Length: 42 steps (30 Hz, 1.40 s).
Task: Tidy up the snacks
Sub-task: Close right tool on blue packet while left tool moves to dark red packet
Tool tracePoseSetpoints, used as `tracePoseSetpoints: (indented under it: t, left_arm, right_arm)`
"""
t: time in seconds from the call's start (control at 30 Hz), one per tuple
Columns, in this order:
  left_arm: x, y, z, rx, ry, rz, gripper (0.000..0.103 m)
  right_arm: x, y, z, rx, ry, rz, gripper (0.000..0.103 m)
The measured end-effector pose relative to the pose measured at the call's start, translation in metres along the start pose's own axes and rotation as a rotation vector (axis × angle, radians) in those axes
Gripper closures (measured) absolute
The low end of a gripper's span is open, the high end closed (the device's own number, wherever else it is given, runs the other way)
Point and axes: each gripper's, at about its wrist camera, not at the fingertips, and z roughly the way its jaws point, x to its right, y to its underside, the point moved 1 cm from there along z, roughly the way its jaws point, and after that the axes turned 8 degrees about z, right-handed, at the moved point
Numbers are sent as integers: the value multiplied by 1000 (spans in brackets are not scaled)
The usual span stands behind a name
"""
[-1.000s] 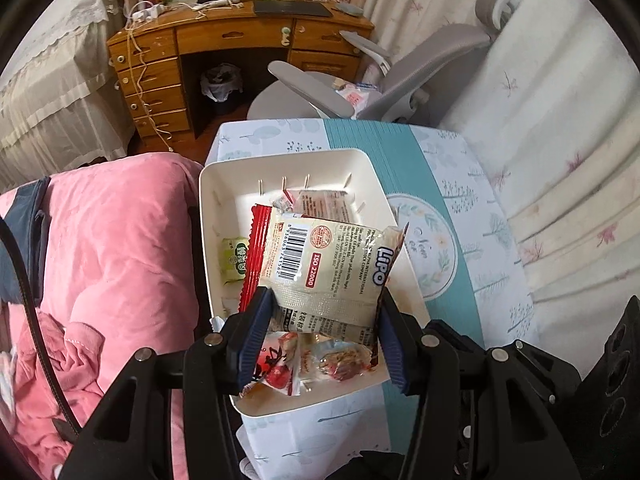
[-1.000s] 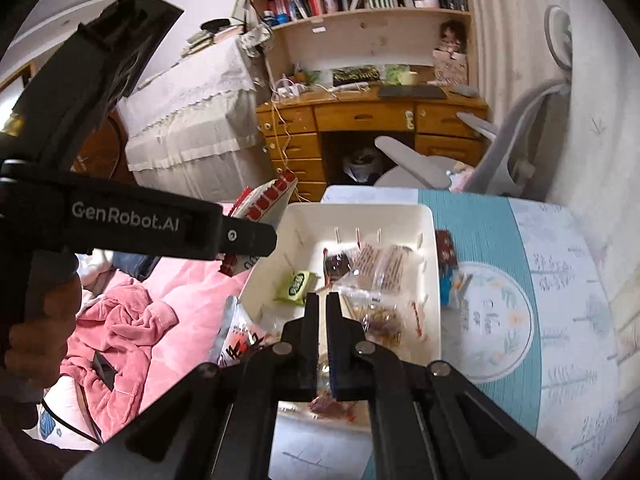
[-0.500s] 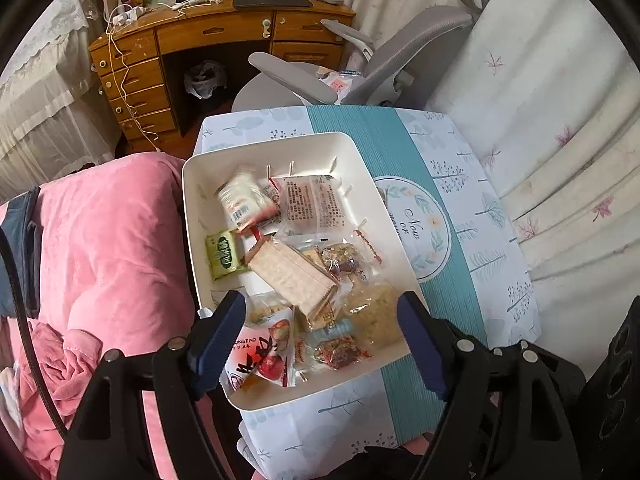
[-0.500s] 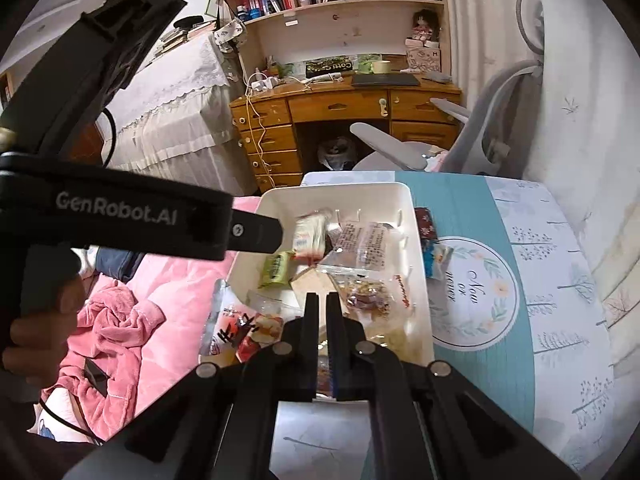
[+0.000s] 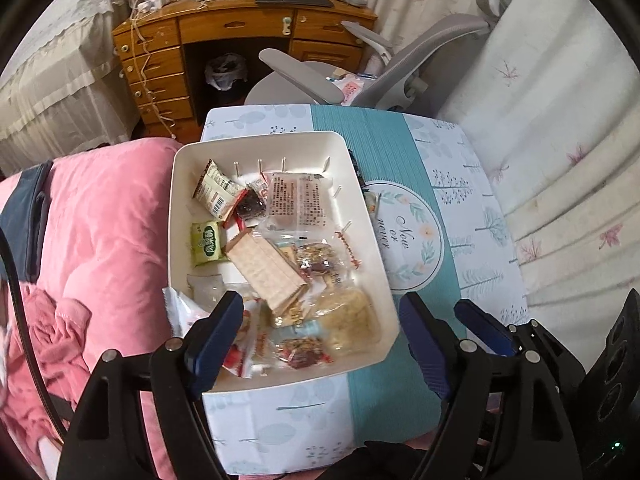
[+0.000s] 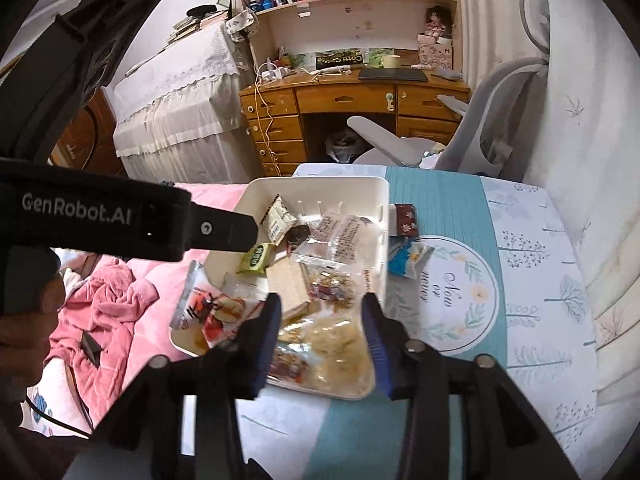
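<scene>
The table (image 5: 440, 152), under a teal-and-white cloth, stands between a pink quilt (image 5: 100, 220) on one side and a curtain (image 5: 560, 140) on the other, with a grey chair (image 5: 400, 68) and a wooden desk (image 5: 240, 28) beyond its far end. On the table's quilt-side half sits the white bin (image 5: 256, 146), a rectangle whose long axis runs from the near edge of the table toward the desk. It is heaped with snack packets. The longest, a cracker pack (image 5: 266, 268), lies slantwise in the middle, its far end toward the quilt side and its near end toward the cloth's round print. A clear printed bag (image 5: 298, 200) lies lengthwise along the bin at the far end. A beige packet with a barcode (image 5: 214, 192) leans tilted in the far corner on the quilt side, and a small green packet (image 5: 206, 242) lies flat against that same wall. A red-and-white packet (image 6: 208, 308) hangs over the near quilt-side rim. Outside the bin, on the cloth just beside its other long wall, lie a dark red packet (image 6: 406, 220) and a blue one (image 6: 408, 258). The left gripper (image 5: 320, 336) hangs above the near end of the bin, its jaws wide and opening, nothing between them. The right gripper (image 6: 322, 340), over the same end, is opening too, empty.
</scene>
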Motion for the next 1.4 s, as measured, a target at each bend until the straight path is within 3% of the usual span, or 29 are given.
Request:
tracePoseSetpoints:
  t: [0.33, 0.7, 1.23, 1.3, 1.4]
  left_arm:
    - [44, -18, 10, 5, -58, -69, 23]
    - [70, -75, 44, -47, -147, -96, 22]
    - [66, -197, 145, -154, -262, -48, 22]
    - [63, -210, 162, -174, -271, -34, 22]
    - [59, -228, 191, -216, -284, -15, 22]
  right_arm:
    - [53, -6, -3, -37, -71, -61, 57]
    - [105, -22, 23, -46, -98, -197, 57]
    - [132, -45, 118, -48, -153, -390, 57]
    - [134, -45, 134, -48, -144, -397, 55]
    - [138, -45, 155, -63, -158, -390, 43]
